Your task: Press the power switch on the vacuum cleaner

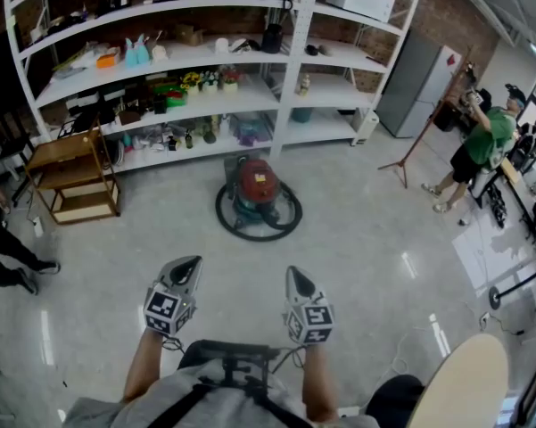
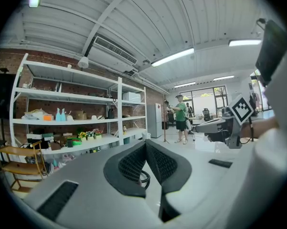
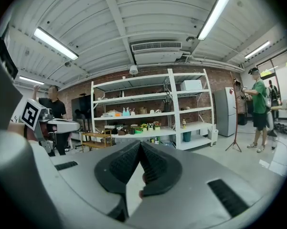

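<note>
Left gripper (image 1: 190, 264), jaws pinched shut on nothing, hangs over the floor; the red vacuum cleaner (image 1: 257, 188) sits well ahead by the shelves (image 1: 285, 92), ringed by its hose (image 1: 291, 218); right gripper (image 1: 294, 276) likewise closed, empty. The switch is too small to spot: a blind jab risks missing, or snagging hose

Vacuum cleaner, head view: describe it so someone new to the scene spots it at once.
Start at the long white shelving unit on the brick wall; the vacuum cleaner stands on the floor just before its middle upright. It is a squat canister, red top over teal body, ringed by a black hose, unlike the wooden rack to its left.
</note>
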The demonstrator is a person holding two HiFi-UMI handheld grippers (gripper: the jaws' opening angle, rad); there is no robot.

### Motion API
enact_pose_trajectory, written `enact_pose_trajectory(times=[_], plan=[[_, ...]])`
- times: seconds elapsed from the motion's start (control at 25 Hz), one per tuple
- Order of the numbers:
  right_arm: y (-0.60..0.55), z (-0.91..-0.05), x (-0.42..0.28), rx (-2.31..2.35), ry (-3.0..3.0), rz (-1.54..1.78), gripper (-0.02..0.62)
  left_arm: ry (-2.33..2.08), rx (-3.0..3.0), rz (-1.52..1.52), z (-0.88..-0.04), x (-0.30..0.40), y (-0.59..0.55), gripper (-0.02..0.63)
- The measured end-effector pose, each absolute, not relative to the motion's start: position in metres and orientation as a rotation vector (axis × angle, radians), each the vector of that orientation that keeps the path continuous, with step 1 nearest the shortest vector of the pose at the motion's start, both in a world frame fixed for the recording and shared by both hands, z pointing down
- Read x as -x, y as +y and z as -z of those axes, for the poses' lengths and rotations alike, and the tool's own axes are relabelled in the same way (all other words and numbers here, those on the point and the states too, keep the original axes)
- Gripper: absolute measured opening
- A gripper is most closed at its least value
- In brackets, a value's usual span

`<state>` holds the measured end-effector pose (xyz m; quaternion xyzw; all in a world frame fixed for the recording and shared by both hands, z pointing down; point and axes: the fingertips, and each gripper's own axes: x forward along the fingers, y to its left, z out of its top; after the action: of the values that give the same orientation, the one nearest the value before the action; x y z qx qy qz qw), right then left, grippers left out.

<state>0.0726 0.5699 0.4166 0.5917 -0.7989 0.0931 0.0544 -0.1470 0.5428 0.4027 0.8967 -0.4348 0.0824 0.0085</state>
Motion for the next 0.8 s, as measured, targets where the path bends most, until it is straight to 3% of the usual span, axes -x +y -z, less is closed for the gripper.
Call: enact_pose_trajectory(times=[0.8], plan=[[0.467,-0.42,-0.084,-1.809,-2.402,-0.288,0.009,-1.355,-2.822,-0.276,-0.407,0.14,0.43,0.008]])
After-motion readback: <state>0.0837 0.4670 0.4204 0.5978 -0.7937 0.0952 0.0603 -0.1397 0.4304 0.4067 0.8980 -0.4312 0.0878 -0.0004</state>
